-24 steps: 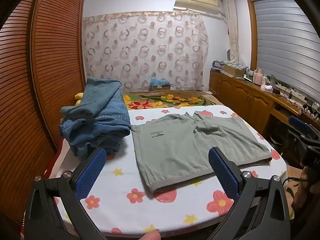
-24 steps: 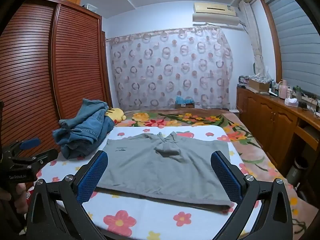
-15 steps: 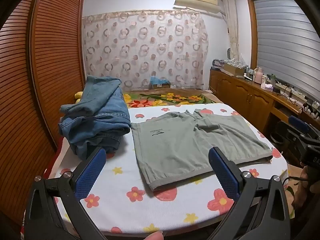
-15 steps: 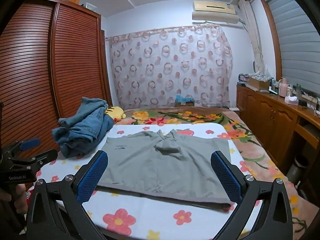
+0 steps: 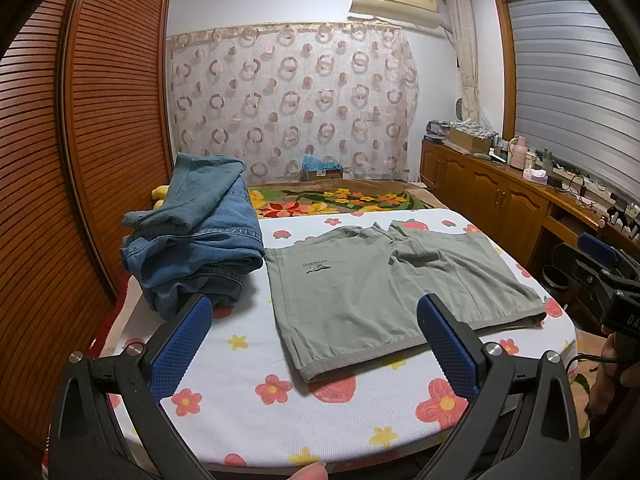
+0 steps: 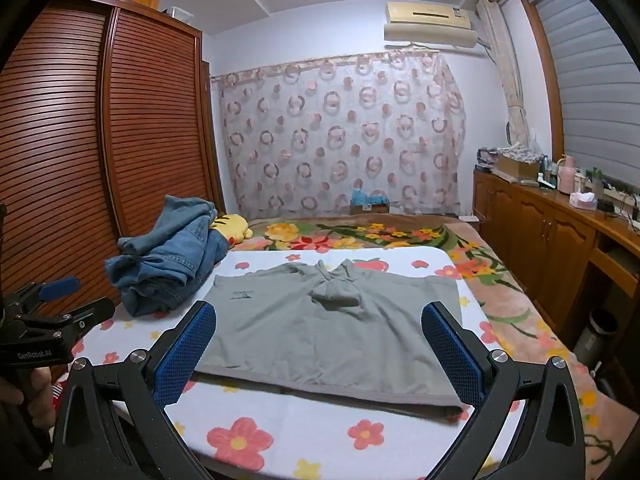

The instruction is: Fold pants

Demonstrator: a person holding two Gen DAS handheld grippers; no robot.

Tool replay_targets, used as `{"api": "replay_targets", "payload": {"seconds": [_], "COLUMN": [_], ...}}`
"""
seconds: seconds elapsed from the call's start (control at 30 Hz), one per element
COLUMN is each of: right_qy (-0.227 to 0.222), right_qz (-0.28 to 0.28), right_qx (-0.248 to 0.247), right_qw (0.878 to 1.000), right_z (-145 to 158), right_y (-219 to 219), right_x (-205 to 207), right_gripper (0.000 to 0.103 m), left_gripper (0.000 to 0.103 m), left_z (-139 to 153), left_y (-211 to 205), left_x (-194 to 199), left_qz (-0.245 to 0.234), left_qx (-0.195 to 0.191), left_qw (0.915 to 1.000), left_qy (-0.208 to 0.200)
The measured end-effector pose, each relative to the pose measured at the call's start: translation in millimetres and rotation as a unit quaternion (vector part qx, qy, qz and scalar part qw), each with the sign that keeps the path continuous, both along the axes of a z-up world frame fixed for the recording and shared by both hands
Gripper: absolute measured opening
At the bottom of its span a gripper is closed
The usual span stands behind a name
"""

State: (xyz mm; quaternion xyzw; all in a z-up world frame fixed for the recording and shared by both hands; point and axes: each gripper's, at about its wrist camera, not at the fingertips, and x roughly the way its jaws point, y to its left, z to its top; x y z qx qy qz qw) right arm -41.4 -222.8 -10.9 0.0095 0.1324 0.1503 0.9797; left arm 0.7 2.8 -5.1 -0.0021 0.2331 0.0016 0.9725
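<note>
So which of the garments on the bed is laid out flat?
The grey-green shorts, spread flat mid-sheet; the blue jeans beside them are a heaped pile.

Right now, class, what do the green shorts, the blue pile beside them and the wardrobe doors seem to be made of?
Green shorts: soft matte knit, probably cotton jersey; they lie limp with a ribbed hem band.
Blue pile: denim, judging by faded blue weave and stitched seams.
Wardrobe doors: reddish-brown slatted wood or a wood-look finish, slightly glossy; the frames cannot settle which.

The yellow plush toy (image 6: 232, 227) sits half hidden behind the jeans (image 6: 168, 256).
</note>
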Motion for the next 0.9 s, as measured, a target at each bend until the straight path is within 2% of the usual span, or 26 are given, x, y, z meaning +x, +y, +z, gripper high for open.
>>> {"api": "replay_targets", "payload": {"seconds": [0.9], "right_qy": [-0.005], "right_qz": [-0.001], "right_qx": [0.001], "right_qw": [1.0], "right_z": [0.7], "right_y": [2.3], "right_x": [-2.2], "right_gripper": [0.103], "left_gripper": [0.102], "left_z": [6.5], "left_y": [1.2], "left_x": [-1.3], "left_qz": [0.0], "left_qx": [0.003], "left_qw": [1.0], "left_qy": [-0.002]}}
